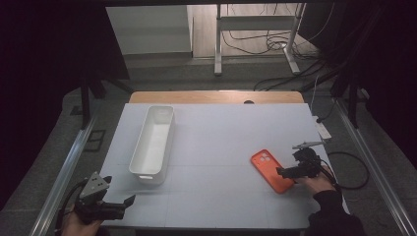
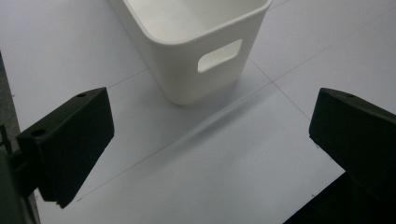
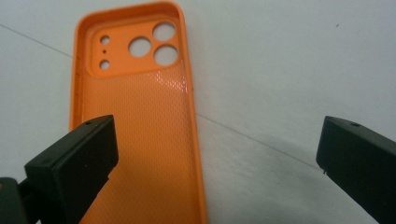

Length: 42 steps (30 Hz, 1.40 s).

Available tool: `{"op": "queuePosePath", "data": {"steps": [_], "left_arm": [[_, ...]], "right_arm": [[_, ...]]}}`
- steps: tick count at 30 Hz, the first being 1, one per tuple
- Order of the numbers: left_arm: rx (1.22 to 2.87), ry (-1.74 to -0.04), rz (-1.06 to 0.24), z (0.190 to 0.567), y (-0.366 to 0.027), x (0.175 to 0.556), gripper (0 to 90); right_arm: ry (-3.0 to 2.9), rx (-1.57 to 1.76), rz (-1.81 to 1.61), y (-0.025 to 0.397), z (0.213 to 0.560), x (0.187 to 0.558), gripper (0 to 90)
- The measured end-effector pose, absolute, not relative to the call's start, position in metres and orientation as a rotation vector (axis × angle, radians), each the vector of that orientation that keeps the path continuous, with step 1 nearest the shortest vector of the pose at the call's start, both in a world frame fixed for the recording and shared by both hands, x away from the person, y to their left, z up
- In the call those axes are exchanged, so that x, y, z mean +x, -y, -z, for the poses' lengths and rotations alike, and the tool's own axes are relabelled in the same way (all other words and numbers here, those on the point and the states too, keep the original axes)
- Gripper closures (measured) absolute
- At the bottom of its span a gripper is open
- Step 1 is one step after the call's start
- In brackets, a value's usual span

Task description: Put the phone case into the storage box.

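High view, table: a pale grey-white sheet (image 1: 211, 147) with faint seam lines covers the top; a strip of wood shows at its 12 o'clock edge.
High view, phone case: the orange phone case (image 1: 269, 170) lies flat at about 4 o'clock on the sheet, a long rounded rectangle set on a slant.
High view, bin: a long white bin (image 1: 153, 143) with rounded corners sits at about 9 o'clock, well apart from the case.
High view, right gripper: the right gripper (image 1: 287, 172) is held at the case's 4 o'clock end, its black jaw tips over or at that end; contact cannot be told.
High view, left gripper: the left gripper (image 1: 129, 201) rests near 7 o'clock, just short of the bin's near end, with a grey three-cornered plate on top.
Right gripper view, case detail: the case (image 3: 149, 126) lies inner side up, showing a fine dimpled texture, a raised rim, three large round camera holes and smaller ones.
Right gripper view, jaws: spread wide, nothing between the pads; the left-hand jaw hangs over the case's near part.
Left gripper view, bin detail: smooth, glossy plastic bin (image 2: 196, 46) with a slot-shaped handle cut-out in its end wall.
Left gripper view, jaws: spread wide over bare sheet, grasping nothing.
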<state>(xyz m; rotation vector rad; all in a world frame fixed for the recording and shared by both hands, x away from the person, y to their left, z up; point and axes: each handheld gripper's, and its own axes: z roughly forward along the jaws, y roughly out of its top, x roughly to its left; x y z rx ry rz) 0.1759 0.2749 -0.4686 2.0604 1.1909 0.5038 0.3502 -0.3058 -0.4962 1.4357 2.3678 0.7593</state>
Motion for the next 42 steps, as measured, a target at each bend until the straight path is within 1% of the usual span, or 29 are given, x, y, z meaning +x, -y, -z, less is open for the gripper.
{"op": "queuePosePath", "data": {"steps": [10, 21, 22, 23, 24, 26, 28, 29, 30, 32, 36, 42], "left_arm": [[2.065, -1.187, -0.505, 0.468, -0.275, 0.176, 0.9], [2.067, -1.186, -0.504, 0.469, -0.274, 0.176, 1.0], [2.068, -1.186, -0.504, 0.469, -0.274, 0.176, 1.0], [2.069, -1.185, -0.504, 0.469, -0.274, 0.176, 1.0], [2.07, -1.184, -0.505, 0.469, -0.274, 0.176, 1.0], [2.071, -1.183, -0.507, 0.469, -0.274, 0.176, 1.1], [2.072, -1.181, -0.508, 0.469, -0.274, 0.176, 1.1], [2.073, -1.181, -0.508, 0.469, -0.274, 0.176, 1.1], [2.073, -1.181, -0.508, 0.469, -0.274, 0.176, 1.1], [2.075, -1.179, -0.507, 0.469, -0.274, 0.176, 1.1], [2.077, -1.178, -0.507, 0.469, -0.274, 0.176, 1.1], [2.078, -1.176, -0.504, 0.469, -0.273, 0.176, 1.2]], "right_arm": [[-2.431, 1.446, -0.668, 0.305, 0.511, 0.353, 0.0], [-2.462, 1.398, -0.604, 0.301, 0.511, 0.352, 0.1], [-2.465, 1.398, -0.6, 0.301, 0.51, 0.353, 3.2], [-2.469, 1.393, -0.6, 0.301, 0.507, 0.352, 11.8], [-2.472, 1.391, -0.608, 0.302, 0.505, 0.352, 18.4], [-2.479, 1.385, -0.626, 0.302, 0.503, 0.352, 26.6], [-2.491, 1.384, -0.621, 0.302, 0.5, 0.351, 39.6], [-2.501, 1.389, -0.631, 0.302, 0.499, 0.352, 44.6], [-2.506, 1.389, -0.635, 0.302, 0.499, 0.352, 46.1], [-2.519, 1.391, -0.64, 0.302, 0.497, 0.352, 57.8], [-2.555, 1.4, -0.667, 0.302, 0.496, 0.353, 72.2], [-2.556, 1.424, -0.677, 0.305, 0.496, 0.355, 85.5]]}}
